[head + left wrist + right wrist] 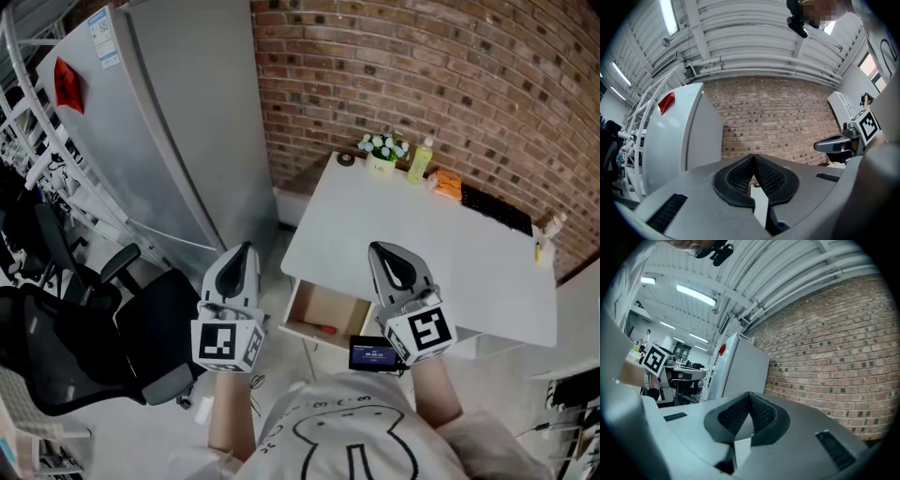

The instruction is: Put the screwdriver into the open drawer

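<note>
Drawer: the drawer (pixel 296 312) stands open, pulled out from under the near edge of the table (pixel 422 253), with its pale wooden bottom showing.
In the drawer: the screwdriver (pixel 323 329), red-handled, lies flat on the bottom near the front wall. I cannot tell whether anything else is in there.
Screwdriver and jaws: in the head view it lies between the two grippers and below them, nearer the person than either pair of tips. It touches neither gripper.
Left gripper: the left gripper (pixel 246 247) is held out over the floor (pixel 281 375), left of the drawer. Its jaws are clenched tip to tip with nothing between them.
Right gripper: the right gripper (pixel 379 247) hangs over the table's near edge, just right of the drawer. Its jaws are pressed together and empty. A small lit screen (pixel 372 352) sits by its marker cube.
Table: white, with all its things along the far edge: a plant (pixel 382 150), a yellow bottle (pixel 419 161), an orange thing (pixel 448 184) and a dark keyboard (pixel 497 208).
Room: a brick wall (pixel 450 75) runs behind the table. A grey fridge (pixel 159 131) stands at the left, and a black chair (pixel 66 347) is near the left gripper.
</note>
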